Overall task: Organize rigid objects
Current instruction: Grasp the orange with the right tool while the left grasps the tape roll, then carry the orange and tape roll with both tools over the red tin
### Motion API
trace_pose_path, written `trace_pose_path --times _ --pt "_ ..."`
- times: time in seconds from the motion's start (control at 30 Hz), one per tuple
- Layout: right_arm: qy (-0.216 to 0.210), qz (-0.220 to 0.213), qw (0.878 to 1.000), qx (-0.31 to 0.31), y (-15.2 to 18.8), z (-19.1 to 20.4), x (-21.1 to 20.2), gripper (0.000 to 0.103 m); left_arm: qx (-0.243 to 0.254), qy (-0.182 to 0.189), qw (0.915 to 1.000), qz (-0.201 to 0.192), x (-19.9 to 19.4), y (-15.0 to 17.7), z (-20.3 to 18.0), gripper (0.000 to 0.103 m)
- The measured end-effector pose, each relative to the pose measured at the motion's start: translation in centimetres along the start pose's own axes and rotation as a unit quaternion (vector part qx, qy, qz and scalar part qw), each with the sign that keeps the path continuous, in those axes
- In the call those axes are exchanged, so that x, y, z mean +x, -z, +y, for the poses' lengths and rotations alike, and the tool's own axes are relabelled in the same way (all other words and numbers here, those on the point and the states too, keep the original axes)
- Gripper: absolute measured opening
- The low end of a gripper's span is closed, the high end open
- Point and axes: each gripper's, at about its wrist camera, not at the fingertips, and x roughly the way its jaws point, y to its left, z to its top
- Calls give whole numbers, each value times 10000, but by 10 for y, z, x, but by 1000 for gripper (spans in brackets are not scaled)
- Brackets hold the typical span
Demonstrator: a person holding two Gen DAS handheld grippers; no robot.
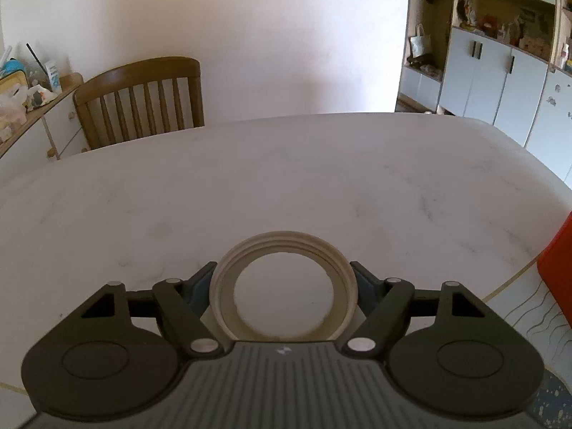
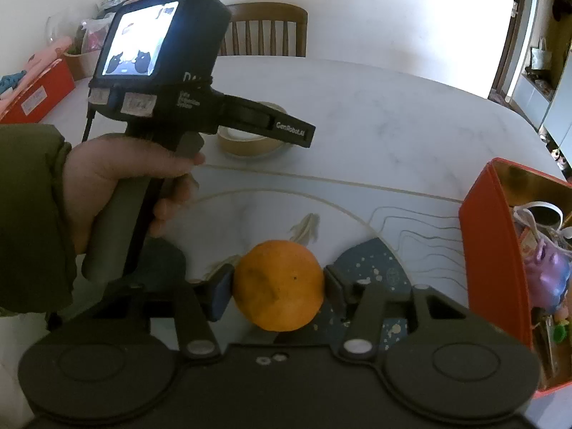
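My left gripper is shut on a beige roll of tape, its ring lying flat between the pads just above the white marble table. The same gripper and tape roll show in the right wrist view, held by a hand. My right gripper is shut on an orange, both pads pressed against its sides, above the table's patterned area. A red box stands at the right, holding a purple toy and other small items.
A wooden chair stands at the table's far edge. A second red box with items sits at the far left. The red box's corner shows in the left wrist view. Cabinets stand beyond at the right.
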Motion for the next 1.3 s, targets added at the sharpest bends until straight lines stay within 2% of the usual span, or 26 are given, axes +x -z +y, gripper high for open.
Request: trace_pose_path --times 0.57,1.1,1.3 --pt "30 -64 9995 293 8 -14 -26 53 -20 19 9999 131 -26 -5 0 77" --pt "158 -447 9979 442 19 -27 -81 53 -44 238 9997 105 -94 1 -6 77" --pt "224 -622 9969 429 27 -36 -102 53 112 370 9992 53 -126 5 -20 77"
